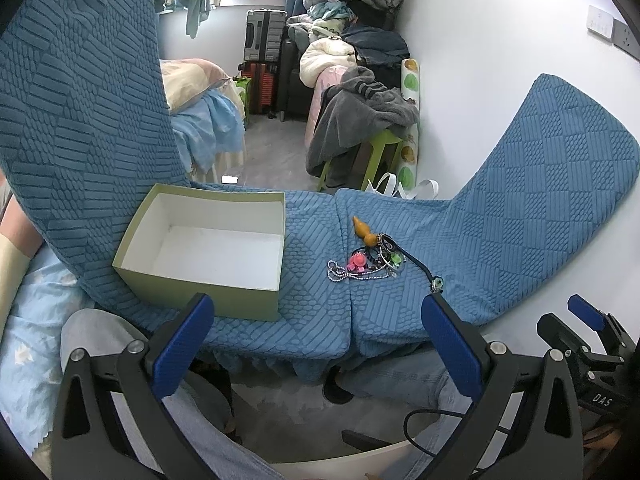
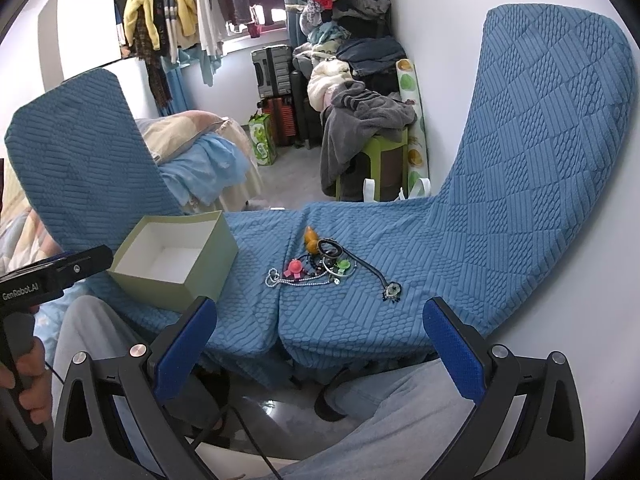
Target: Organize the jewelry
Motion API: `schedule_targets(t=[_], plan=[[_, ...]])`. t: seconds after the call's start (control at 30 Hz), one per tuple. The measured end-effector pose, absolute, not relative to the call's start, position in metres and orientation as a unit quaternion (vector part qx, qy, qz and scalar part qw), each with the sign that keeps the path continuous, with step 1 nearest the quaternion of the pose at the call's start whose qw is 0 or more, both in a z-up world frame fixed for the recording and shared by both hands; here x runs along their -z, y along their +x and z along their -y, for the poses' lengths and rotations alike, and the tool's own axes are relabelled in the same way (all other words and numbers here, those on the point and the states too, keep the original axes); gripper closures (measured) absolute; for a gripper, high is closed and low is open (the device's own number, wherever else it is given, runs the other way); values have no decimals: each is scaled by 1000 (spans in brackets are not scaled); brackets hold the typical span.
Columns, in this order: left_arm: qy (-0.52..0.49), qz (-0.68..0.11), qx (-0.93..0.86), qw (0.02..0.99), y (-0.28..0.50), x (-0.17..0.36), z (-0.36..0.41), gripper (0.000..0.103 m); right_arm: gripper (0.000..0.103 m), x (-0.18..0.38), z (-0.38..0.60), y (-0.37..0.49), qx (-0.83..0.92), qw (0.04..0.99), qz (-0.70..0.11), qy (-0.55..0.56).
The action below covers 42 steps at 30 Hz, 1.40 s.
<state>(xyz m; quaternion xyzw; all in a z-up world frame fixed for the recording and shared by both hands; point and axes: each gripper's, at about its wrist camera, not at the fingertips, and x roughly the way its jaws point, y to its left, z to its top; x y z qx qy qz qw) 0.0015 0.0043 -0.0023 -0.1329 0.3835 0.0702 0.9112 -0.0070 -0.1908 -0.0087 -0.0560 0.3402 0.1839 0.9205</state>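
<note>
- The left gripper [image 1: 316, 340] fills the bottom of its own view, its blue-padded fingers [image 1: 184, 344] spread wide with nothing between them.
- The right gripper [image 2: 320, 344] sits likewise at the bottom of its view, fingers [image 2: 452, 348] wide apart and empty.
- A hand [image 2: 24, 372] at the lower left grips the left gripper's handle.

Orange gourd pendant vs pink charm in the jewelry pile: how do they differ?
The orange gourd pendant is smooth, two-lobed and tapered, at the pile's far edge; the pink charm is round with small nubs, nearer the silver bead chain. Both lie on the blue textured cover, outside the green box.
</note>
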Motion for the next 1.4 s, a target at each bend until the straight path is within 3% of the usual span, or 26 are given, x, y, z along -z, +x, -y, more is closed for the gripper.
schedule_targets(t=[1.0,1.03,1.13,1.2,1.3,1.4], plan=[[-147,-387,-39,909,35,39,2,1,1,38,204,24,-183,921,-344,-25],[-148,-391,-33,908,41,43,4,2,3,41,205,27,-182,921,-344,-22],[-148,-392,-16,908,55,54,11,8,21,54,207,40,-183,921,-344,-17],[-144,-400,-8,905,66,63,17,12,38,64,208,51,-187,917,-353,-9],[-143,-403,9,904,81,73,26,18,53,80,210,67,-187,916,-356,-7],[-144,-400,18,905,93,82,31,25,60,95,209,81,-195,914,-356,-5]])
